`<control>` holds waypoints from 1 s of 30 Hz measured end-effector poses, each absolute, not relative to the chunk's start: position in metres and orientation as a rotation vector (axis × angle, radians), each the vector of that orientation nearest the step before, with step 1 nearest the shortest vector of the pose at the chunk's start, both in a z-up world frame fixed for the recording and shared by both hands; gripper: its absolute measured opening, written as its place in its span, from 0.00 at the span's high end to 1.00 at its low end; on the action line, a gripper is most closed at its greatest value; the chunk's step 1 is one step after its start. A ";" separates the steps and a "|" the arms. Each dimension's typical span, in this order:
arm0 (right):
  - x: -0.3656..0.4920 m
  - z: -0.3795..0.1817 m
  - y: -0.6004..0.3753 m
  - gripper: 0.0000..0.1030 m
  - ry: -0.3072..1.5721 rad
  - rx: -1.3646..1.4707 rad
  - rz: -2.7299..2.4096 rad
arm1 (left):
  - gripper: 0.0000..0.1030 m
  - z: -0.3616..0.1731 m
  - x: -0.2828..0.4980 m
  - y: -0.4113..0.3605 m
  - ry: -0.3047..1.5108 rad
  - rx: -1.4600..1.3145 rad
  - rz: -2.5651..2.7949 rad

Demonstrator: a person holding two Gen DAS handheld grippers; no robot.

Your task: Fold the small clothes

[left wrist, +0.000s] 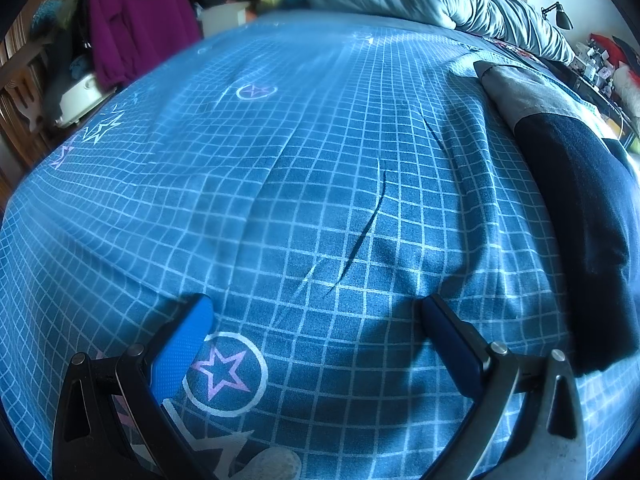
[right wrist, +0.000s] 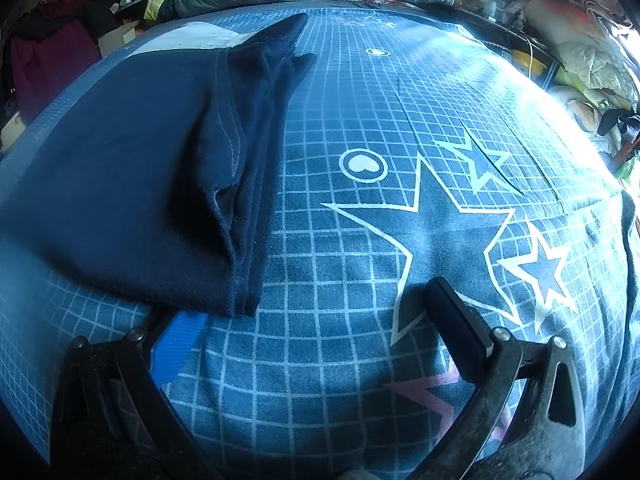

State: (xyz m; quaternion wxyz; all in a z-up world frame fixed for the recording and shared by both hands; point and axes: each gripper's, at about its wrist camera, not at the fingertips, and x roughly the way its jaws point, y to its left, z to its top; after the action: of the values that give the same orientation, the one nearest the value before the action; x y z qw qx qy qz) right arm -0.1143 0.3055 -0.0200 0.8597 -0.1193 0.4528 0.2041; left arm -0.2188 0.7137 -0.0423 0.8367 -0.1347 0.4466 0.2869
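Both wrist views: strong fisheye, bedsheet grid bulges in the middle, bends at the edges, black vignette in the corners. Cool blue cast overall. Daylight from far right, probably a window; blown-out glare on the far-right sheet in the right view. Soft shadows fall near, under each gripper. Left view: far left is motion-smeared, purple garment and clutter soft. Near centre sharp. Navy garment reads very dark, folds barely legible.
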 end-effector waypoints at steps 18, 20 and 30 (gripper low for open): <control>-0.163 0.127 0.270 0.00 0.537 -0.094 0.555 | 0.00 -0.042 -0.212 0.714 0.976 -0.270 0.584; -0.182 0.162 0.276 0.00 0.440 -0.149 0.540 | 0.00 -0.042 -0.212 0.713 0.972 -0.270 0.585; -0.237 0.231 0.300 0.00 0.361 -0.236 0.424 | 0.00 0.020 -0.239 0.674 0.795 -0.238 0.591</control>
State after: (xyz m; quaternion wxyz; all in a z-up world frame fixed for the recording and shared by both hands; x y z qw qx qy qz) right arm -0.2373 0.3004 0.2314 0.9546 -0.1161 0.1778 0.2087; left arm -0.2392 0.6742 0.0197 0.8730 -0.1138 0.3808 0.2827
